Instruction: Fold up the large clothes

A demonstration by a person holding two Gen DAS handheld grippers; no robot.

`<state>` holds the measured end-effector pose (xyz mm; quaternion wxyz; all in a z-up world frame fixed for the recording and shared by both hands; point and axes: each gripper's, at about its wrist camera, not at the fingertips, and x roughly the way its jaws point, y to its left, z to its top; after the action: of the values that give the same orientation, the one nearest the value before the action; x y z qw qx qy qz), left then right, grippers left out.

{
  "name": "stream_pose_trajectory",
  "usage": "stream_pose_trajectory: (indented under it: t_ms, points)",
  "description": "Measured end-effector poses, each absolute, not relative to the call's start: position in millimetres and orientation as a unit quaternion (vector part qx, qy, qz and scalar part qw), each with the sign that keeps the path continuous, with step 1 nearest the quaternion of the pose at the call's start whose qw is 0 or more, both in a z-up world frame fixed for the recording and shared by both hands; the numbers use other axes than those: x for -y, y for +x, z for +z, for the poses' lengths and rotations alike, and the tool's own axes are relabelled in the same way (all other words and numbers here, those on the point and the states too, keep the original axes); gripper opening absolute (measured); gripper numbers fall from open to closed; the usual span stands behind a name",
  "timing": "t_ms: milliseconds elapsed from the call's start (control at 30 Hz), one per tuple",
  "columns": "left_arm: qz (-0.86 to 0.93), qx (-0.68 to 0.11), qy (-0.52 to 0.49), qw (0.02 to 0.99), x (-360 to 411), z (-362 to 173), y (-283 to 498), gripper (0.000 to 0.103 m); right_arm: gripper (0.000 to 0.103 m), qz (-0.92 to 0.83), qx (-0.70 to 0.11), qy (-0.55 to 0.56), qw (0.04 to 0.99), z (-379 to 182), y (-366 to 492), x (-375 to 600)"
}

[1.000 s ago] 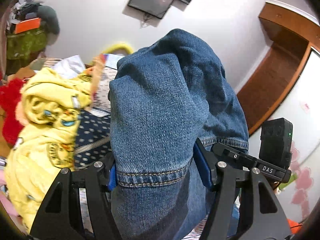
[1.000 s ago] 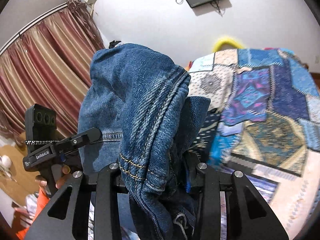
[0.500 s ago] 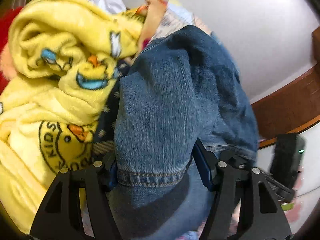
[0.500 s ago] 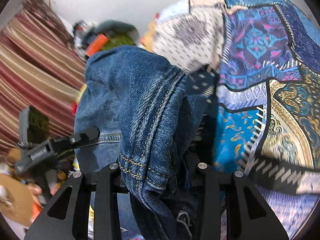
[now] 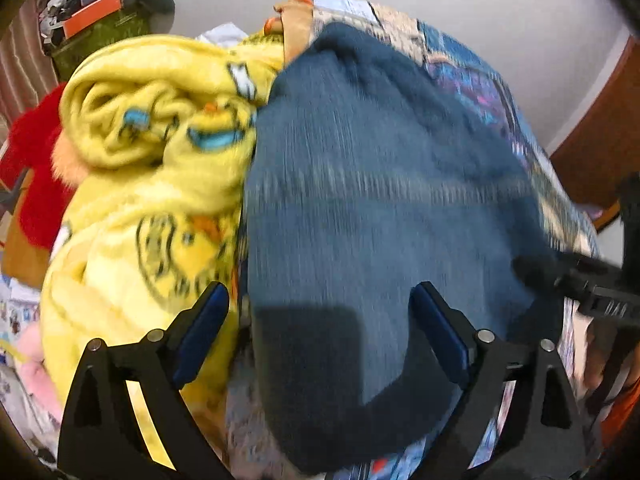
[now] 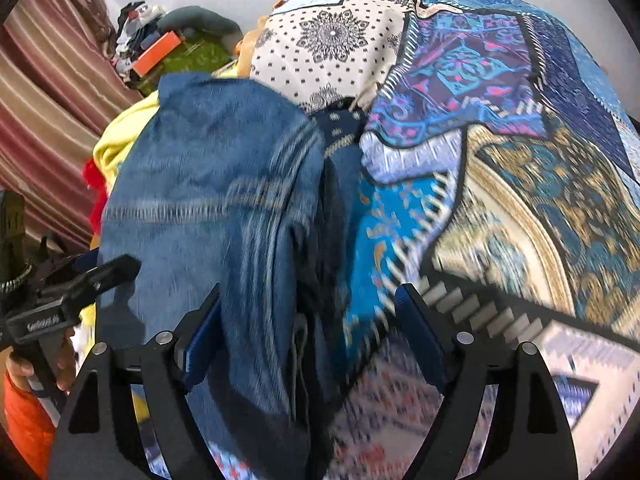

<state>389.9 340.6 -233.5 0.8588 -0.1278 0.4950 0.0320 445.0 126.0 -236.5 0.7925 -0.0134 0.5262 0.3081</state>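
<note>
A: We have the jeans [image 5: 380, 200] down on the patchwork bedspread [image 6: 500, 128] now, a folded blue bundle, blurred in both wrist views.

B: And our left gripper [image 5: 320, 328]? Its jaws have just been opening. In the left view the blue pads stand wide apart, with the denim lying between them. The left-hand pad is clear of the cloth; at the right-hand pad we cannot tell whether it touches.

A: Same with our right gripper [image 6: 308, 332]. Its jaws have just been opening too, and the hem side of the jeans [image 6: 224, 200] runs up between the fingers, close to the left pad. The right pad is over bare bedspread, well clear of the denim.

B: What do we have beside the jeans?

A: On their left, touching them, the yellow fleece blanket [image 5: 152, 184] with the cartoon print, rolled in a heap. Beyond it, something red and fluffy [image 5: 36, 184] at the edge of the view.

B: From the right wrist we also see the left gripper [image 6: 116, 268] at the jeans' left edge, with a hand [image 6: 36, 364] on its handle and an orange sleeve [image 6: 24, 420] below.

A: The striped curtain [image 6: 48, 92] hangs behind, at the far left.
</note>
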Motion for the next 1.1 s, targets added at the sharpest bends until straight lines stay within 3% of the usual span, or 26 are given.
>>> stream_pose_trajectory:
  t_ms: [233, 467, 833, 1100]
  points:
    - [0.054, -0.501, -0.125, 0.855, -331.9, -217.8, 334.8, 0.093, 0.08, 0.3, -0.518, -0.029, 0.8, -215.1, 398.5, -103.1]
    - [0.052, -0.419, -0.111, 0.899, -308.6, -130.3, 278.4, 0.093, 0.08, 0.327, -0.462, -0.009, 0.824, -145.5, 349.5, -79.0]
    - [0.044, -0.193, -0.056, 0.979, -240.6, 19.0, 151.3, 0.093, 0.08, 0.374, -0.233, 0.01, 0.898, 3.7, 220.5, -30.6]
    - [0.084, -0.062, -0.025, 0.994, -189.3, 50.2, 63.3, 0.093, 0.08, 0.379, -0.097, 0.01, 0.92, 35.6, 131.8, -9.1]
